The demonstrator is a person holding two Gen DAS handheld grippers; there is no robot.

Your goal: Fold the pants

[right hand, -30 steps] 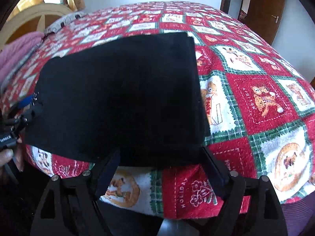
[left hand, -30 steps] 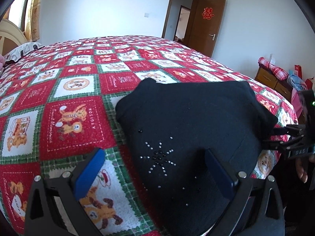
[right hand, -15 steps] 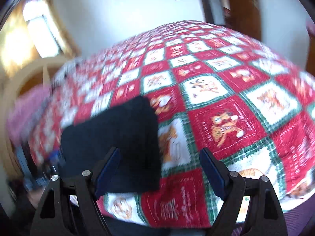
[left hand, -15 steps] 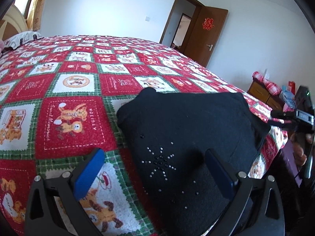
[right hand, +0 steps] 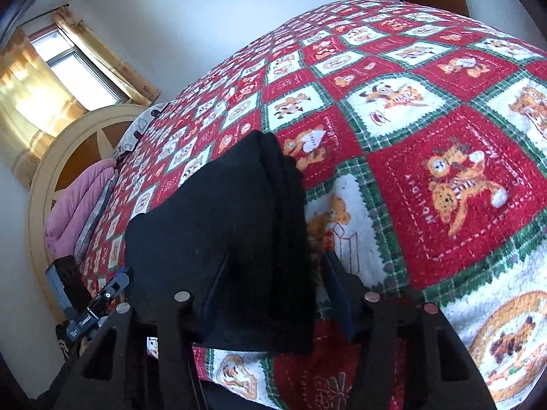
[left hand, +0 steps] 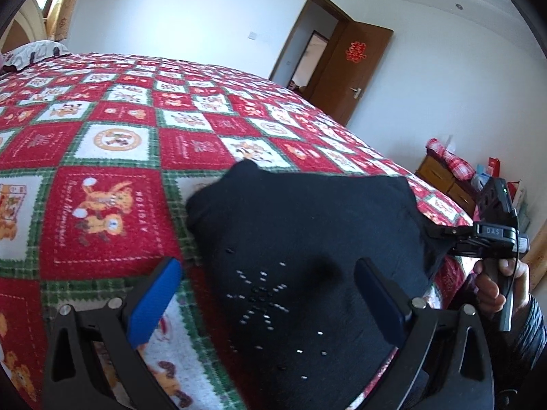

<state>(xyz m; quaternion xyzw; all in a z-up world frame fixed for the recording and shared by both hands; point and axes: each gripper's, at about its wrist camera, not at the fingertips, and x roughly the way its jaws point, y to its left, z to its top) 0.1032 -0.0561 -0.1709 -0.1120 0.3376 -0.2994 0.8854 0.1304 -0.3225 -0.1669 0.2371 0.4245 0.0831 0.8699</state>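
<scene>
Since the earlier frames the right gripper [right hand: 270, 294] has swung in over the near right corner of the pants [left hand: 307, 239], and its jaws, wide then, are closing with the folded edge between them; whether the pads already press the cloth I cannot tell. The left gripper [left hand: 270, 300] has barely shifted: its jaws stand wide and empty, 1 blue pad over the quilt [left hand: 102, 205], the other over the studded part of the cloth.

The pants lie as a thick black folded stack at the near edge of the bed, on the quilt, between the 2 grippers. The right wrist view shows several layers at the stack's right edge.

I judge the fabric soft, light and limp, likely a knit: it will sag and slide layer over layer if pinched only on top. A hold should take all layers at a corner or along the folded edge, with both corners lifted together so the stack stays square. The studs [left hand: 261, 294] may snag slightly, so they are best left out of the grip.

Around it: the quilt is otherwise bare out to a pillow [left hand: 34, 51] and a pink blanket [right hand: 82, 205] at the headboard [right hand: 44, 184], well apart. A brown door [left hand: 355, 71] and a low cabinet [left hand: 441, 177] stand off the bed. Nothing blocks a fold toward the middle; only the bed's near edge is close, where cloth could slip off.
</scene>
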